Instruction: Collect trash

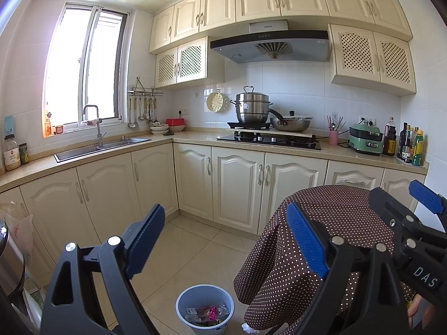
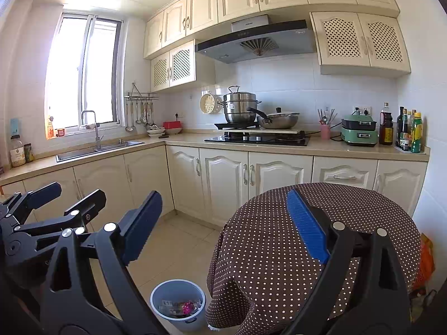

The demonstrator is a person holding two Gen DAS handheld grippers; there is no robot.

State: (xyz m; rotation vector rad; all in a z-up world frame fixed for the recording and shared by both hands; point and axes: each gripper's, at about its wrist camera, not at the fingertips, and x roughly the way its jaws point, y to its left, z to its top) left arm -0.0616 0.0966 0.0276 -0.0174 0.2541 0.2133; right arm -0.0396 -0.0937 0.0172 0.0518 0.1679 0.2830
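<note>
A grey-blue trash bin (image 1: 183,297) (image 2: 156,293) stands on the tiled floor beside the table, below both grippers. Inside it lie several wrappers and a pink scrap (image 1: 213,312) (image 2: 187,307). My left gripper (image 1: 226,240) is held high above the floor, open and holding nothing; in the right wrist view the left gripper (image 2: 65,195) shows at the left edge. My right gripper (image 2: 223,223) is likewise open and holds nothing, its right finger over the table; the left wrist view catches the right gripper (image 1: 405,201) at the far right.
A round table with a brown polka-dot cloth (image 1: 343,212) (image 2: 349,203) stands to the right of the bin. An orange bag (image 2: 426,262) hangs beyond the table. Cream cabinets, a sink (image 1: 103,146), a stove with pots (image 1: 268,136) and bottles (image 1: 410,145) line the walls.
</note>
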